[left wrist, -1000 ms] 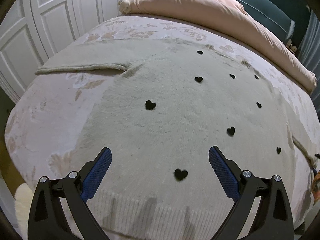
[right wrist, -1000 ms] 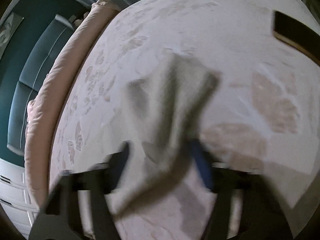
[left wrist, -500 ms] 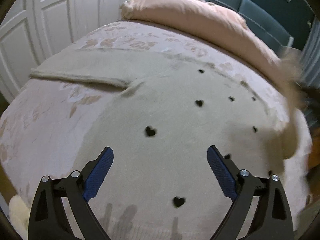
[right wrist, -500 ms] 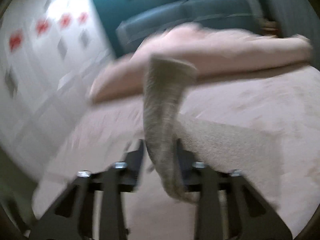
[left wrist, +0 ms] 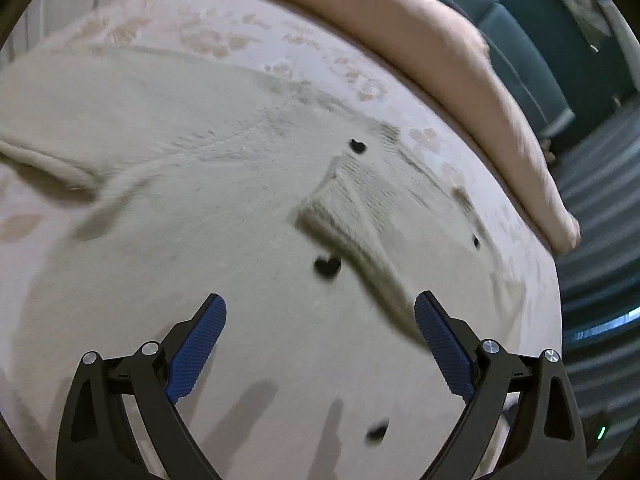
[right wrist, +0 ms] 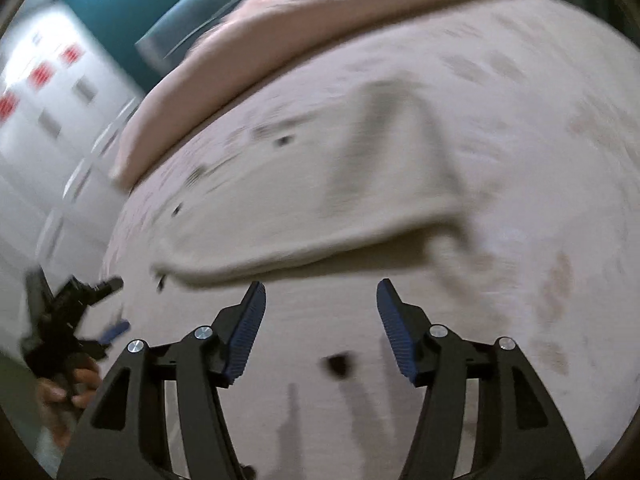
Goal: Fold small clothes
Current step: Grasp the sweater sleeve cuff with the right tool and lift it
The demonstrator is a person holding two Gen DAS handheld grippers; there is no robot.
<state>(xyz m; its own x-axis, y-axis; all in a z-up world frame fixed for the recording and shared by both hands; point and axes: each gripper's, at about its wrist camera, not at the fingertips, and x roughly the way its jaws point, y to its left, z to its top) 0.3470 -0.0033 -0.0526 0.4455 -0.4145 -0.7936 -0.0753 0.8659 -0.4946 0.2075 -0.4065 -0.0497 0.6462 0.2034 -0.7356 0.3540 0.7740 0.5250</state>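
Observation:
A cream fuzzy sweater point(left wrist: 224, 216) with small black hearts lies spread on the bed. Its right sleeve point(left wrist: 360, 232) is folded across the body, ribbed cuff near the middle. The other sleeve point(left wrist: 48, 160) stretches out to the left. My left gripper point(left wrist: 320, 316) is open and empty, hovering over the lower body of the sweater. In the right wrist view the folded sleeve point(right wrist: 384, 200) lies just ahead of my right gripper point(right wrist: 320, 304), which is open and empty. The left gripper point(right wrist: 80, 308) shows at that view's left edge, held in a hand.
The bed has a pale pink patterned cover point(left wrist: 240, 36). A rolled pink duvet point(left wrist: 440, 56) runs along the far side, with a teal padded headboard point(left wrist: 520, 40) behind it. White wardrobe doors point(right wrist: 48, 128) stand to the left. The bed's right edge point(left wrist: 556, 280) drops off to a striped floor.
My right gripper carried the right sleeve up and over the sweater body, then let it go and opened. My left gripper moved forward over the sweater and stayed open.

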